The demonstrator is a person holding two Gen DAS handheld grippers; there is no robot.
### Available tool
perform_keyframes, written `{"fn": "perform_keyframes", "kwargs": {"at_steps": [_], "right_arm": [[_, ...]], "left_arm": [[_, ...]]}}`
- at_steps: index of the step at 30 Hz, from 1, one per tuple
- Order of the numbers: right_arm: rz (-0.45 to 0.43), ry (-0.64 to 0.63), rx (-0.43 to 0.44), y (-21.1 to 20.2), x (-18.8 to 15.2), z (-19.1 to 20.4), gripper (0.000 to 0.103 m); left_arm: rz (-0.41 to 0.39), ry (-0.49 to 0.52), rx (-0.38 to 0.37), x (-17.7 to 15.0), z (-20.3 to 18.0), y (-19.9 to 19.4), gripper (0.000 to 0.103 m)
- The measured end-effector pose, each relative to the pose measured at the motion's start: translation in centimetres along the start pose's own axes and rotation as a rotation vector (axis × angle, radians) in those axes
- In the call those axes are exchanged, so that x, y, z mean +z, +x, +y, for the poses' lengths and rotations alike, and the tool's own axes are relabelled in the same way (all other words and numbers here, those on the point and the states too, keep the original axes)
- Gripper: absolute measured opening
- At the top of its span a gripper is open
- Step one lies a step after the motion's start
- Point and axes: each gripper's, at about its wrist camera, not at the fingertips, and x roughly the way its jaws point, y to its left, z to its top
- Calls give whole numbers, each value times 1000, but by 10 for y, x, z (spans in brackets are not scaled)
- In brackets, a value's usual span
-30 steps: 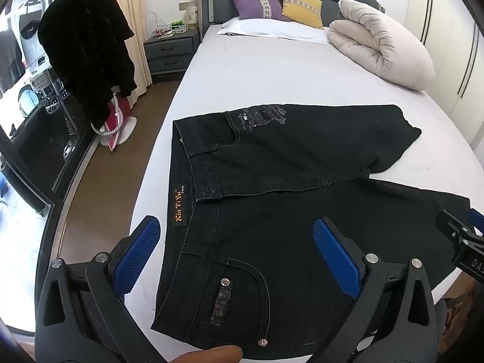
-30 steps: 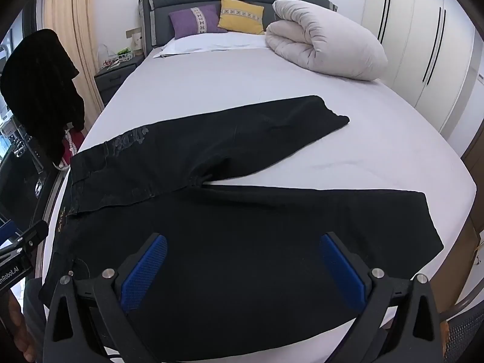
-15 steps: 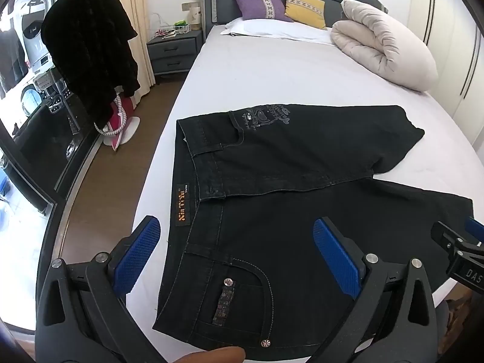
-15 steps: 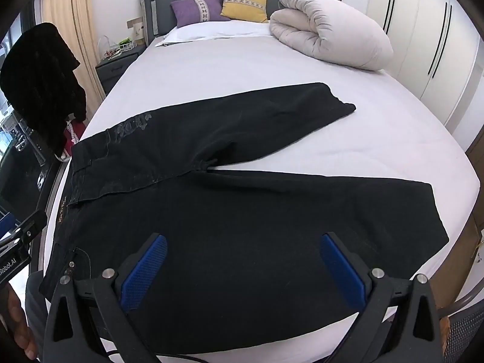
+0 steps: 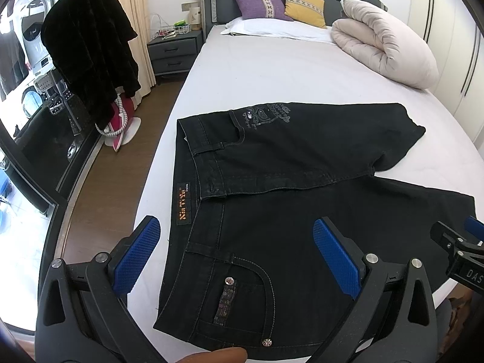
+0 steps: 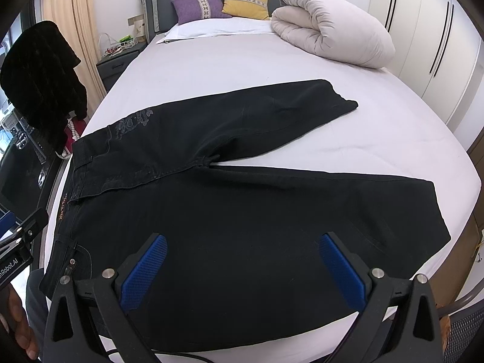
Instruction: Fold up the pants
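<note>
Black denim pants [image 5: 296,211] lie spread flat across the near half of a white-sheeted bed [image 5: 272,72], waistband toward the bed's left edge, the two legs splayed apart in a V toward the right. An orange brand patch [image 5: 182,202] sits on the waistband, and a pale embroidered design [image 5: 266,115] marks the far hip. The left gripper [image 5: 239,257], its blue-padded fingers set wide apart and empty, hovers over the near pocket and waistband. The right gripper [image 6: 242,269], likewise spread wide and holding nothing, hangs above the near leg. At the head of the bed rest a purple cushion [image 6: 199,4], a yellow cushion [image 6: 246,0] and a rolled beige duvet [image 6: 329,36]. A grey nightstand [image 5: 174,51] stands beside the bed, and a dark garment [image 5: 90,57] hangs over the wooden floor [image 5: 121,166] to the left.
</note>
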Motion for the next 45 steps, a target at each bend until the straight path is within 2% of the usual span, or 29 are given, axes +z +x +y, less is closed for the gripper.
{"fn": "perform_keyframes", "kwargs": {"at_steps": [33,45], "right_arm": [[4,1,2,2,-1,2,103],[5,1,2,2,-1,1,103]], "left_arm": [[6,9,1,-5,-2,6,103],[-24,25,-5,-7,-6,3,103]]}}
